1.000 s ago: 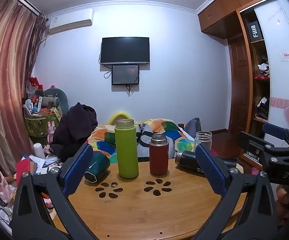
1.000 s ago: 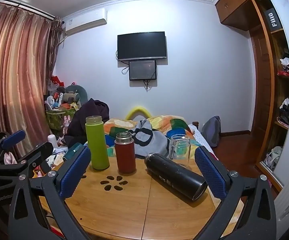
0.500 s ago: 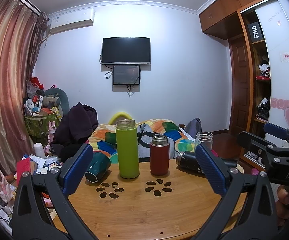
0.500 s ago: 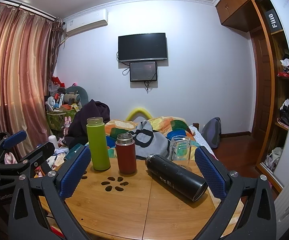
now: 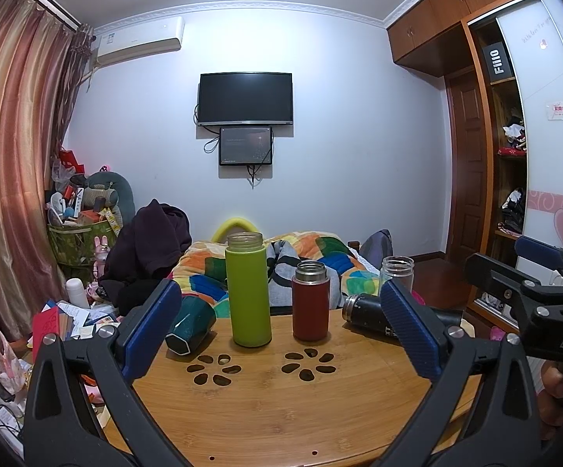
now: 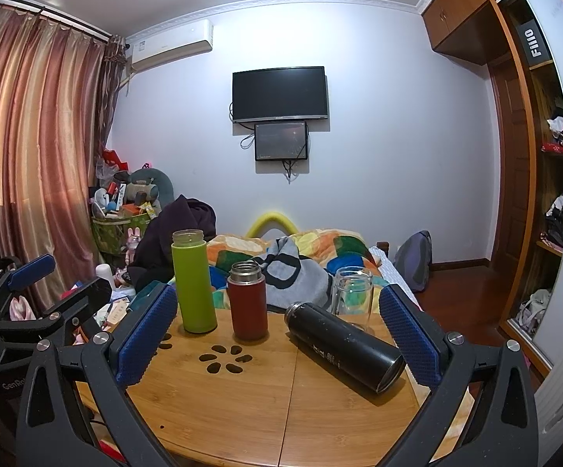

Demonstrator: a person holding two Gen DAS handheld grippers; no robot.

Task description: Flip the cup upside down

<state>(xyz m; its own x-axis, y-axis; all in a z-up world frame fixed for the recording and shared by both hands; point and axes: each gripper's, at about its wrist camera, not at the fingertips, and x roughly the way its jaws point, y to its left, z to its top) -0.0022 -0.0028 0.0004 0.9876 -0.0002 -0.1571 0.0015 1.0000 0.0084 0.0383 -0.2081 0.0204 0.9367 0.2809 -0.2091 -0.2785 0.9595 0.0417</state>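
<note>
My left gripper [image 5: 281, 330] and right gripper [image 6: 277, 334] both hang spread wide over the table [image 5: 273, 401], holding nothing. Just ahead of my right jaws, nearer the right pad, the black flask [image 6: 343, 346] lies on its side. Beyond my left jaws stand the green bottle [image 5: 247, 292] and red flask [image 5: 310, 301]; the teal cup [image 5: 190, 327] lies tipped behind the left pad. Farthest, the glass jar [image 6: 353, 299] stands upright.

teal cup [image 5: 190, 324] — partly behind left pad | black flask [image 5: 371, 311] — label perhaps unreadable
</note>
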